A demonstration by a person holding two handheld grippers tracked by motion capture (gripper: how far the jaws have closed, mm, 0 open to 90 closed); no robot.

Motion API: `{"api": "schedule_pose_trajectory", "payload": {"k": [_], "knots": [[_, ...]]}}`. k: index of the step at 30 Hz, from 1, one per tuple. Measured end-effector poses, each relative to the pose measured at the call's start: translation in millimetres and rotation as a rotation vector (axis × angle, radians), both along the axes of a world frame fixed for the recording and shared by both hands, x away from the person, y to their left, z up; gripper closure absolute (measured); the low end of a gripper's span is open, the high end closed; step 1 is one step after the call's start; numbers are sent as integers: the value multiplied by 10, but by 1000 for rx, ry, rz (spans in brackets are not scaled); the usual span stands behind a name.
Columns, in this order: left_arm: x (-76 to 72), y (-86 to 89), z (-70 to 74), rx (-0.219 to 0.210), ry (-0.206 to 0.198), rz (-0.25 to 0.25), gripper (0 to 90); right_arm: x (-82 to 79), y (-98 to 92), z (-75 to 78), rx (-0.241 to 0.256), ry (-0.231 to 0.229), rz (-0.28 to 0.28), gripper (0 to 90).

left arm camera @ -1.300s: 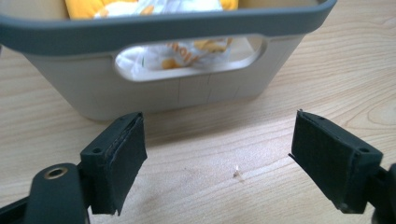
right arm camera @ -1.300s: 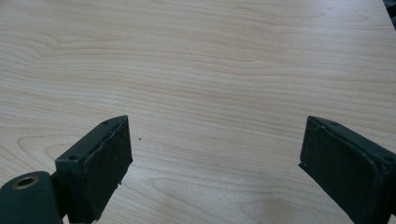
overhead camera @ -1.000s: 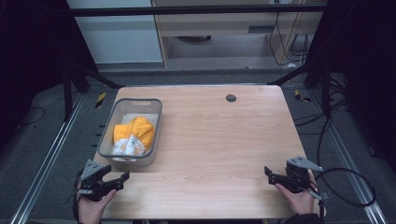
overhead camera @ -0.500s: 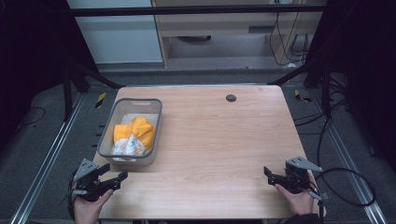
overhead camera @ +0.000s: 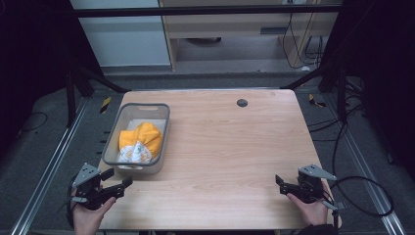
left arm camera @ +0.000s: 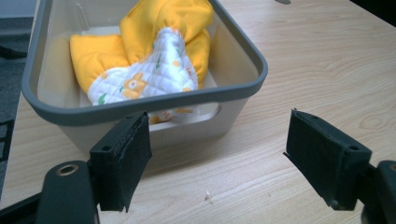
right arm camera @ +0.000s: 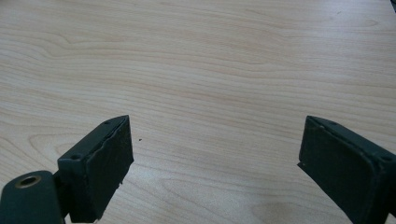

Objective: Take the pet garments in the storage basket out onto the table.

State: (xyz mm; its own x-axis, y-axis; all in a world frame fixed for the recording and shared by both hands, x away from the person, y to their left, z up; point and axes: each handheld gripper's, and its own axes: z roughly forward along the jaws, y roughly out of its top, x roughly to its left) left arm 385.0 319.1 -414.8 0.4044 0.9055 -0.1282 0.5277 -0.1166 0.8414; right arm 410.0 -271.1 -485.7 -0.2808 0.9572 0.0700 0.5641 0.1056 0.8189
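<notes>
A grey plastic bin (overhead camera: 138, 106) stands on the left part of the wooden table (overhead camera: 225, 147). In it lies a bundled yellow cloth with a white printed lining (overhead camera: 141, 141). My left gripper (overhead camera: 118, 177) is held at the table's front left corner, open and empty, just in front of the bin. In the left gripper view the bin's near rim (left arm camera: 140, 105) and the cloth (left arm camera: 154, 60) sit right beyond my open left gripper (left arm camera: 217, 135). My right gripper (overhead camera: 280, 185) hovers open near the front right edge. In the right gripper view it (right arm camera: 215, 140) faces bare wood.
A small black round disc (overhead camera: 242, 103) sits near the table's far edge. Cables (overhead camera: 362, 196) trail on the floor at the right. Metal rails (overhead camera: 49, 166) and dark frame legs flank the table. A pale cabinet stands behind it.
My left gripper has drifted a little to the left along the front edge. The right gripper, bin and cloth have stayed put.
</notes>
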Motion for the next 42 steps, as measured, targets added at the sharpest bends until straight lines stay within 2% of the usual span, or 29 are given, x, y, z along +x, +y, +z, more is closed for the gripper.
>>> {"api": "schedule_pose_trajectory", "payload": {"k": [7, 16, 25, 34, 42], "knots": [[34, -29, 121, 9, -7, -25, 215, -3, 11, -4, -2, 2, 0, 98], [125, -72, 319, 24, -36, -36, 215, -10, 8, -4, -1, 3, -8, 98], [221, -110, 471, 7, -65, -44, 214, -9, 6, -3, -4, 2, -8, 98], [311, -106, 555, 1, -70, -46, 213, -2, 5, -8, -12, 1, -6, 97], [419, -97, 563, 11, -52, -42, 212, 4, 3, -11, -16, 2, -5, 96]]}}
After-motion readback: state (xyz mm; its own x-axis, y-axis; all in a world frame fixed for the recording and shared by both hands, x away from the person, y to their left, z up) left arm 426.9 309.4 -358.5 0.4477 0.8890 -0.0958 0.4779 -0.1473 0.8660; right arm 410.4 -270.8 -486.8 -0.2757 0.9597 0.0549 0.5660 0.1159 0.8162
